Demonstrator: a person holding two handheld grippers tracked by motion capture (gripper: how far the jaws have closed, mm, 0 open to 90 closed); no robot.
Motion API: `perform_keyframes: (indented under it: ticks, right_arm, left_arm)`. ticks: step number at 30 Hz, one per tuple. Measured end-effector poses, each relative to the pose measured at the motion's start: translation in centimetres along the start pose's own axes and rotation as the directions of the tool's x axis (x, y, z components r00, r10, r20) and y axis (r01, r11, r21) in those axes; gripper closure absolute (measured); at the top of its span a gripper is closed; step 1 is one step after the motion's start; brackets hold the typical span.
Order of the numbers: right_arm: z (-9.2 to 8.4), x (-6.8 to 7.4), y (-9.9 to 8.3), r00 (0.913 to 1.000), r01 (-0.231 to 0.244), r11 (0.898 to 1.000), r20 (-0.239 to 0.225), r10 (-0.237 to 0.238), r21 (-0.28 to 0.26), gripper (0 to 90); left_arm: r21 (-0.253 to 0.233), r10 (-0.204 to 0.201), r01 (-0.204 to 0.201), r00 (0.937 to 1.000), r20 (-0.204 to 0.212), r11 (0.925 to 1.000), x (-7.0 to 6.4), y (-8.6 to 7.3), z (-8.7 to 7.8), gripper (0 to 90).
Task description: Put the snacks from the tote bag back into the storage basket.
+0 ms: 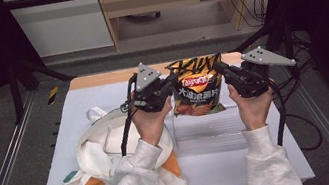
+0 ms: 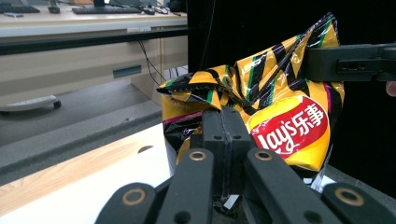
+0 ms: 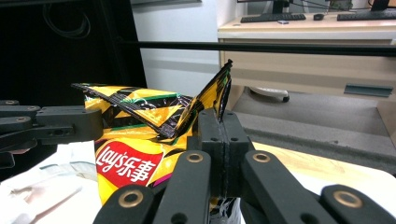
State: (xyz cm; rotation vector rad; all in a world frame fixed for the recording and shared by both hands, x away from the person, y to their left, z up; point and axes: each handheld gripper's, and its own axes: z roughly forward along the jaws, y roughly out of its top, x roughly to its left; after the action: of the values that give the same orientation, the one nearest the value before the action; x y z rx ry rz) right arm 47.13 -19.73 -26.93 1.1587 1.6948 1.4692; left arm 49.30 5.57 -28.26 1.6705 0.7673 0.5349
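Tote bag (image 1: 111,152): white cloth with orange and green patches, slumped on the worktop's (image 1: 215,165) near-left part, under the left forearm. It lies just beside the clear tray, apart from the crisp bag.

Clear tray (image 1: 206,128): on the worktop near its middle, directly below the crisp bag.

Crisp bag (image 1: 198,92): yellow and black, upright, held above the tray toward the worktop's far edge.

Left gripper (image 1: 171,82): jaws closed tight on the bag's top left corner; hand gripping from below, gripper pointing right and away.

Right gripper (image 1: 219,69): jaws clamped on the top right corner, mirrored pose, pointing left and away. The bag's top is crumpled between them.
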Motion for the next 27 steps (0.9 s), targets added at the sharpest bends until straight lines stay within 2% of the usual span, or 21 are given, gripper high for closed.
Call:
perform_keyframes:
  ticks: [21, 27]
  right_arm:
    - [2.1, -1.1, -2.9, 0.9998, -0.006, 0.998, 0.022, 0.004, 0.060, 90.0]
    - [2.6, -1.5, -3.8, 0.9995, -0.020, 0.997, 0.026, 0.018, 0.077, 90.0]
  left_arm:
    - [0.060, 0.002, 0.000, 0.9998, -0.021, 0.9982, 0.4, -3.0, 2.1, 90.0]
    - [0.077, -0.001, 0.003, 0.9997, -0.026, 0.9971, 0.4, -3.6, 2.6, 90.0]
